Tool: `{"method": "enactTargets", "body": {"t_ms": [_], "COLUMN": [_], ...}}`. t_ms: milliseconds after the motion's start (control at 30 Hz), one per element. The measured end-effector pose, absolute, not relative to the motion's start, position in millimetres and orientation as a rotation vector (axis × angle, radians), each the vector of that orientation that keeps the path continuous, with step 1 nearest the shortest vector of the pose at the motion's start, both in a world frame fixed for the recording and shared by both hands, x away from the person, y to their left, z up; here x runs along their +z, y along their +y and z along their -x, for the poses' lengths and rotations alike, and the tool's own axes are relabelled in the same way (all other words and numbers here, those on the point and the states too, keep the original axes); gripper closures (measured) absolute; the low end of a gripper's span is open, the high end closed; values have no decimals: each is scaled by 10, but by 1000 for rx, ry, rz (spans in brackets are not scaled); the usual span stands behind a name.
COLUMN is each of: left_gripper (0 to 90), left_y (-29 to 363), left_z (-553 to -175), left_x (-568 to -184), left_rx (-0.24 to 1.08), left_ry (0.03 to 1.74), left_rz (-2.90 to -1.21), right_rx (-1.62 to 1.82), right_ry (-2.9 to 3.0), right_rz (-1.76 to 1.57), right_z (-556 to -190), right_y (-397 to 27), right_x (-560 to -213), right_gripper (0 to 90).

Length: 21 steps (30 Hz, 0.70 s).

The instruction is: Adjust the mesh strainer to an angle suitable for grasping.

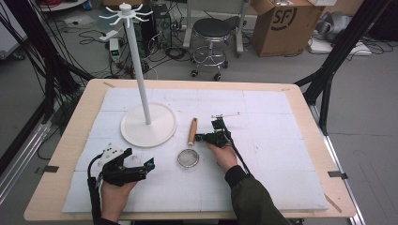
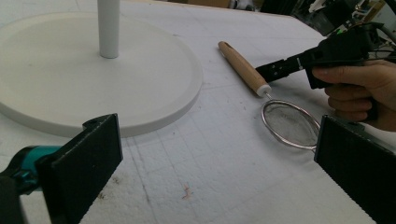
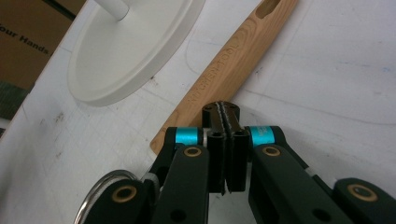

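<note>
A small strainer lies on the white foam mat [image 1: 281, 154], its wooden handle [image 1: 192, 130] pointing away from me and its wire mesh bowl [image 1: 188, 158] toward me. My right gripper [image 1: 201, 138] is shut with nothing between its jaws, tips right beside the handle's lower end. In the right gripper view the closed tips [image 3: 223, 112] hover over the handle [image 3: 224, 60], with the bowl's rim [image 3: 100, 191] at lower left. My left gripper [image 1: 141, 160] rests open at the mat's front left. In its view [image 2: 217, 140] the jaws frame the bowl [image 2: 289, 123], handle [image 2: 243, 67] and right gripper [image 2: 266, 72].
A white hook stand [image 1: 137, 61] rises from a round base [image 1: 149, 125] left of the strainer; the base [image 2: 93, 70] is close ahead of the left gripper. Beyond the table stand a stool [image 1: 212, 33] and a cardboard box [image 1: 281, 23], with cables on the floor.
</note>
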<state>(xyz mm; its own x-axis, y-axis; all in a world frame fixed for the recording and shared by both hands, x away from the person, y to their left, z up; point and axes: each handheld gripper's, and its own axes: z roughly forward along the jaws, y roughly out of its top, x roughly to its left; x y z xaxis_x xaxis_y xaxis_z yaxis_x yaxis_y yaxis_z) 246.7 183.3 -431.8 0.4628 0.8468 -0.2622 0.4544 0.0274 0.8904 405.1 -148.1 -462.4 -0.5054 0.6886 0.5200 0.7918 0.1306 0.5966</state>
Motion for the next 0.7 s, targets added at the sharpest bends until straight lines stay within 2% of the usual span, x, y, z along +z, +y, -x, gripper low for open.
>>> {"method": "enactTargets", "body": {"t_ms": [500, 700], "left_gripper": [16, 16], "left_y": [1900, 1896], "left_z": [-2436, -2432], "left_x": [-4331, -4337], "left_rx": [460, 459], "left_ry": [1180, 1181], "left_rz": [-1588, -1595], "right_rx": [-1423, -1389], "right_ry": [-2185, -2291], "right_rz": [1443, 1352], "right_z": [-3930, -3860], "right_y": [-1407, -1202], "right_x": [-4502, -4404], "right_gripper": [900, 900]}}
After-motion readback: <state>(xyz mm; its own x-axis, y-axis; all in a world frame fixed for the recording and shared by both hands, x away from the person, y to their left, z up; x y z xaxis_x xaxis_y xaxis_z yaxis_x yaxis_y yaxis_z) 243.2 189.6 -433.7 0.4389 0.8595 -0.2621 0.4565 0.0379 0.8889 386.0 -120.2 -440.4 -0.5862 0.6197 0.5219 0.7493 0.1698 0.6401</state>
